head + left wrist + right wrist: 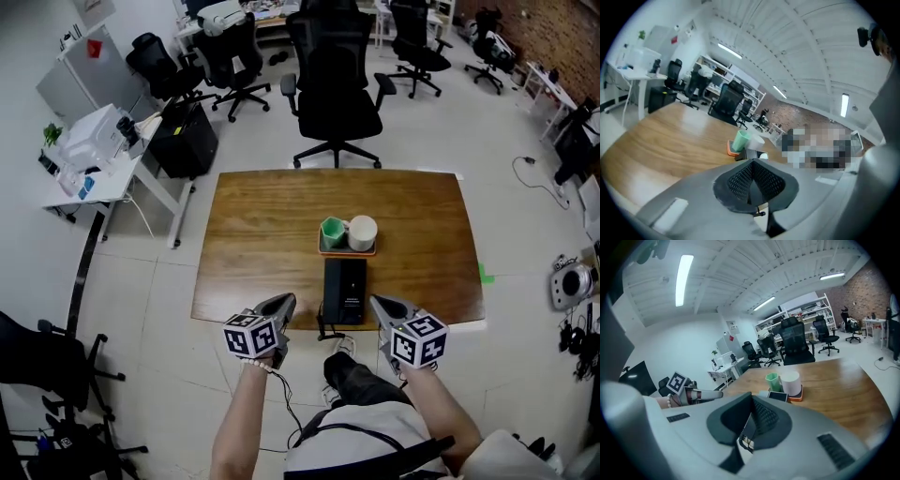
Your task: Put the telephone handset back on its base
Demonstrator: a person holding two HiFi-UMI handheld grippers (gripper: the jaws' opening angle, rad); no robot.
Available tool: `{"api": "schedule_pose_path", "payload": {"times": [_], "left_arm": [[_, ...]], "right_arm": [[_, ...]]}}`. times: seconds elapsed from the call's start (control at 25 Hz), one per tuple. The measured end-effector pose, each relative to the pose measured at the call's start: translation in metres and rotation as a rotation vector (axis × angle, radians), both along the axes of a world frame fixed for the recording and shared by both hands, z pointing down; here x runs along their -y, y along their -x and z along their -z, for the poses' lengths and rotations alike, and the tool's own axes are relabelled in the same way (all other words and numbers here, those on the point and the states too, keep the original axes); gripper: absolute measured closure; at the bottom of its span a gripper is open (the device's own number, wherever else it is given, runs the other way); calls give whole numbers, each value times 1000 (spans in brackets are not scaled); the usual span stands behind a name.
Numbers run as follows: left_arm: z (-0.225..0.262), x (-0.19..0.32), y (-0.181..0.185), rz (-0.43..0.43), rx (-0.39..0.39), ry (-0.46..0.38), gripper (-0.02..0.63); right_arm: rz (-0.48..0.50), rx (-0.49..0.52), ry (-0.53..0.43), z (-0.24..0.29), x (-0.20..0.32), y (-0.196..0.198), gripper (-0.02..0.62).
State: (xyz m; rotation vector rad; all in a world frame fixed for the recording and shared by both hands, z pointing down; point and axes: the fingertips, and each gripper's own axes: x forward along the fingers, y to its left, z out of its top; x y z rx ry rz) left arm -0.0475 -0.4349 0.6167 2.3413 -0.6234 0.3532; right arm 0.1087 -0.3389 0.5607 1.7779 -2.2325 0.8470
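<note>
The black telephone [345,291] lies on the wooden table [253,244] near its front edge. Its handset seems to rest along the base's left side, and a coiled cord [324,330] hangs off the table edge. My left gripper [284,302] hovers just left of the phone, jaws together and empty. To the phone's right, my right gripper [378,302] is likewise shut with nothing held. In the left gripper view the left gripper [752,164] points toward the phone [754,153]. In the right gripper view the phone [778,396] shows past the right gripper [751,397].
An orange tray [323,250] just behind the phone holds a green cup [333,231] and a white cup [362,232]. A black office chair [336,84] stands beyond the table. A white desk [94,178] is at the left. The person's legs are at the front edge.
</note>
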Motion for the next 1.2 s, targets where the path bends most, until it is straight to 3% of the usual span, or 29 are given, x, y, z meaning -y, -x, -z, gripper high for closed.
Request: {"api": "schedule_pose_path", "payload": {"times": [0.2,0.4,0.56,0.76,1.2], "left_arm": [[48,-46,39,171,-55,-21,602],[66,-93,62,283,27,-112,602],[70,-128,71,347,22,-102,606],[54,-175,56,370,41,-65,606],[55,-271,15,398,149,-145,606]], "right_arm": [[7,-31,-41,25,-26,10,586],[29,-46,-64,40,-43,17,586],[72,-35,-67,42,-51,31,586],[127,-9,-80,41,-80,45,586],[180,37,-76,26,-195,26,586]]}}
